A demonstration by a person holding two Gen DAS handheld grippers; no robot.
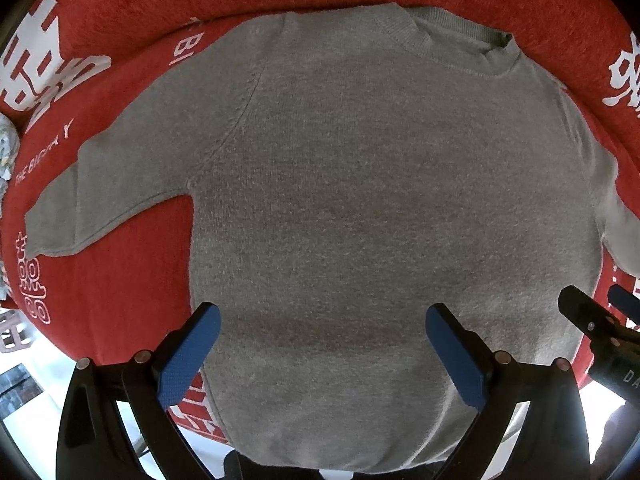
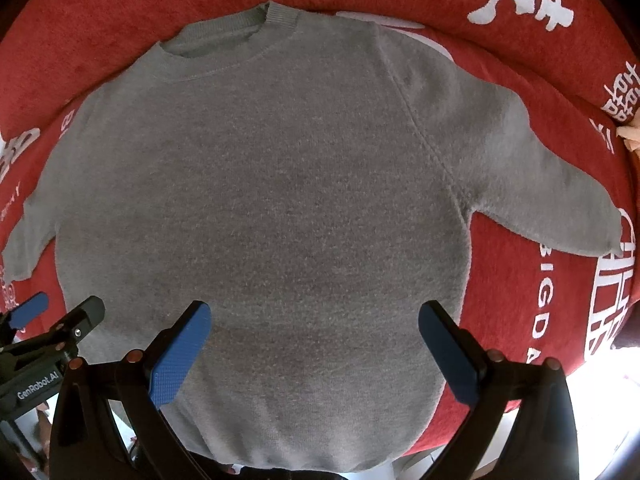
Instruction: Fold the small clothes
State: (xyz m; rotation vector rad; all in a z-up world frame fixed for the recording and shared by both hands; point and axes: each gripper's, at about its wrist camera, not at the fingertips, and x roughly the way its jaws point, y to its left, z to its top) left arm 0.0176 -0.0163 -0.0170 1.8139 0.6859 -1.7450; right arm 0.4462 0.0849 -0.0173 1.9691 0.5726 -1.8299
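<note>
Sweater point(image 1: 360, 208) lying flat and face up on a red blanket point(image 1: 120, 280), both grippers hovering over its near hem with their fingers released

Grey and knitted, the sweater is spreading across the red blanket printed with white characters, its ribbed collar point(image 1: 448, 28) pointing to the far side and its hem reaching the near edge. The left sleeve point(image 1: 100, 192) is stretching out to the left and the right sleeve point(image 2: 540, 184) to the right, both resting on the blanket. The left gripper point(image 1: 320, 356) is hanging above the near left part of the body, its blue-padded fingers point(image 1: 188, 360) spread wide and holding nothing. The right gripper point(image 2: 316, 352) is hanging just beside it over the near right part, its fingers point(image 2: 448, 356) likewise parted and empty
</note>
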